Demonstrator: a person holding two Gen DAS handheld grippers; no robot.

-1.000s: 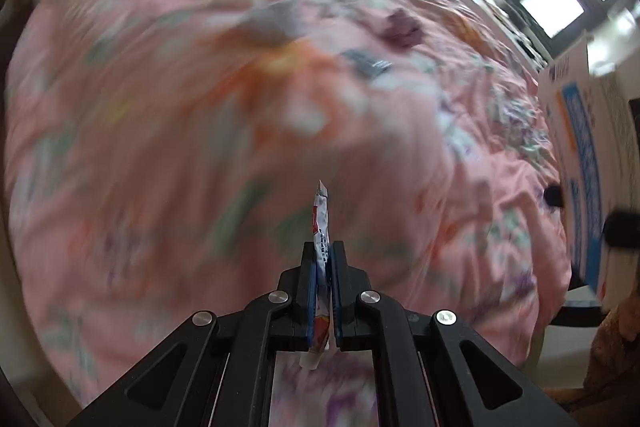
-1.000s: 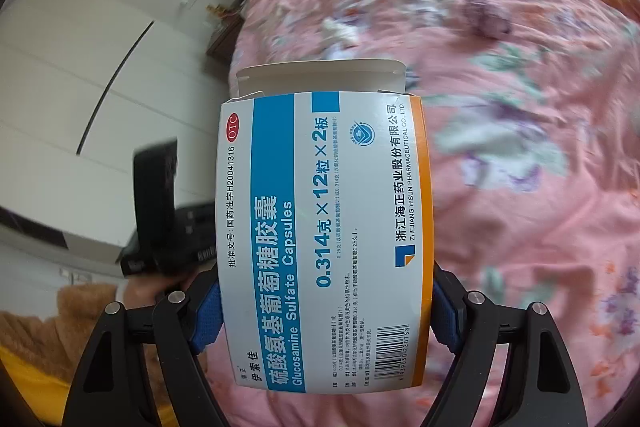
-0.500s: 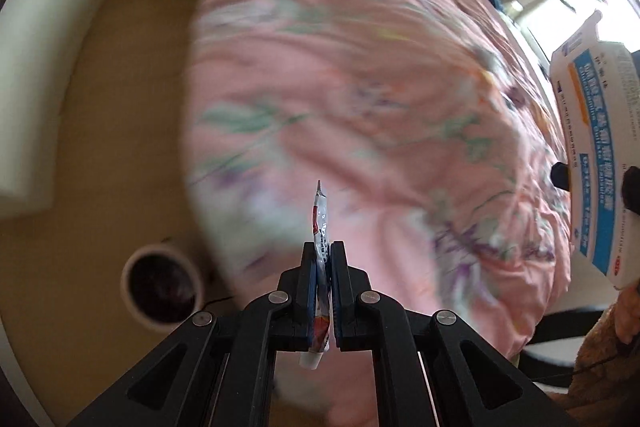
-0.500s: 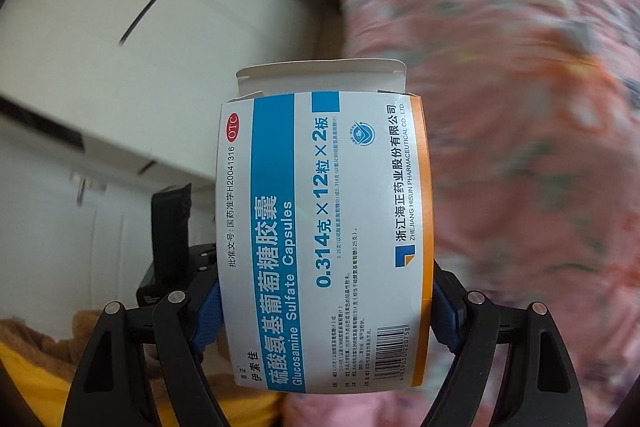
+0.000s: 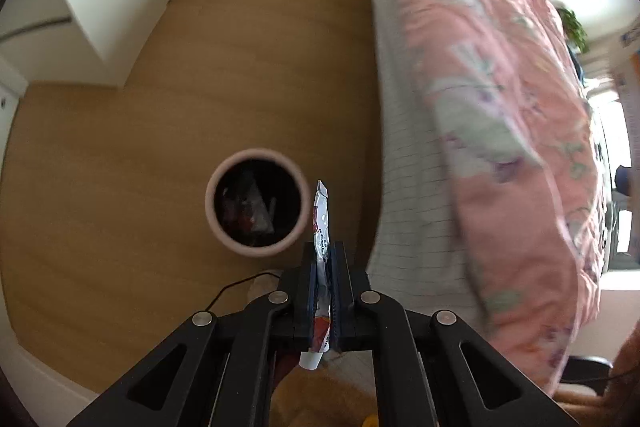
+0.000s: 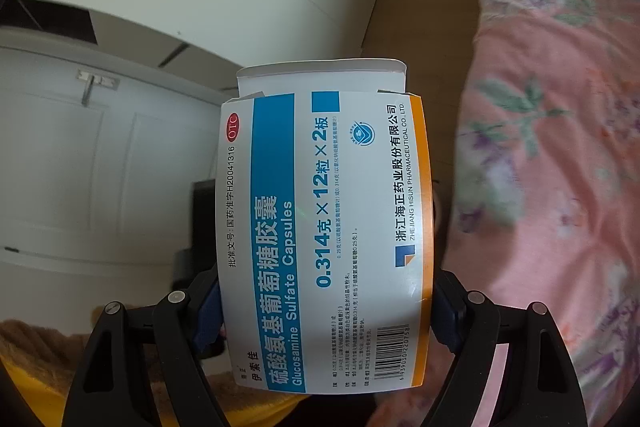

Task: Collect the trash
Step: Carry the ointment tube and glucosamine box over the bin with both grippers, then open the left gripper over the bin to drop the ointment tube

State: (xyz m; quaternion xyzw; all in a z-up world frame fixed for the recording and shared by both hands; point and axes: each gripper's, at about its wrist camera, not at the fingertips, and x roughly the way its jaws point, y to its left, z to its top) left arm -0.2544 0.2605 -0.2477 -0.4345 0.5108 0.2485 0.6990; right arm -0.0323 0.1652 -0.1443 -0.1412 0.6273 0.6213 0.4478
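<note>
My left gripper [image 5: 323, 259] is shut on a thin red and white wrapper [image 5: 321, 215], held edge-on above the floor. A round pink trash bin [image 5: 256, 203] stands on the wooden floor just left of and beyond the wrapper, with dark trash inside. My right gripper [image 6: 326, 303] is shut on a white and blue medicine box [image 6: 324, 227] with an orange side stripe; its top flap is open. The box hides most of what lies ahead in the right wrist view.
The bed with a pink floral quilt [image 5: 504, 99] runs along the right, also in the right wrist view [image 6: 552, 147]. White wardrobe doors [image 6: 120, 155] stand on the left. A thin black cable [image 5: 236, 287] lies on the wooden floor [image 5: 120, 187] near the bin.
Both grippers have swung left, away from the bed top. The left wrist view now faces the floor, and the bin has come close to the wrapper. Both grips are unchanged.
</note>
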